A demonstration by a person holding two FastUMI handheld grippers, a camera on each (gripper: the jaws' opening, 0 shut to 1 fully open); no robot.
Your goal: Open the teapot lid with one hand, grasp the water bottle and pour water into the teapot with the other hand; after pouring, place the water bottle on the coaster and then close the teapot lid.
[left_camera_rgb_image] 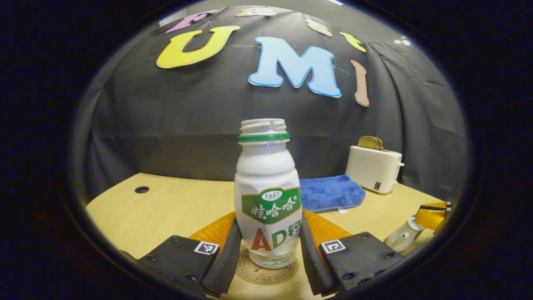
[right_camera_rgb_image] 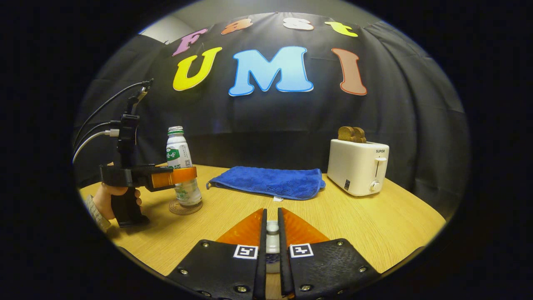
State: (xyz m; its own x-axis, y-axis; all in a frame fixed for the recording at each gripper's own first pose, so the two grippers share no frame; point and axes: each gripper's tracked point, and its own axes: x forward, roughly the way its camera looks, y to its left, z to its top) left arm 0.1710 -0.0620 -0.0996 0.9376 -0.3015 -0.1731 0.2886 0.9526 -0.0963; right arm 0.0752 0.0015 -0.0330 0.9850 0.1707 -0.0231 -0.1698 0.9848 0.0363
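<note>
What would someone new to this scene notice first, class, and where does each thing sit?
First, the white bottle, uncapped and standing on a round coaster between the fingers of the left hand-held gripper. Behind it lies a blue towel on the wooden table, and to the right of the towel a white toaster holds bread.

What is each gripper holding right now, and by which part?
Right gripper: the lid, pinched by its knob. Left gripper: fingers flank the bottle's lower body as it stands on the coaster; whether they press it cannot be told.
</note>
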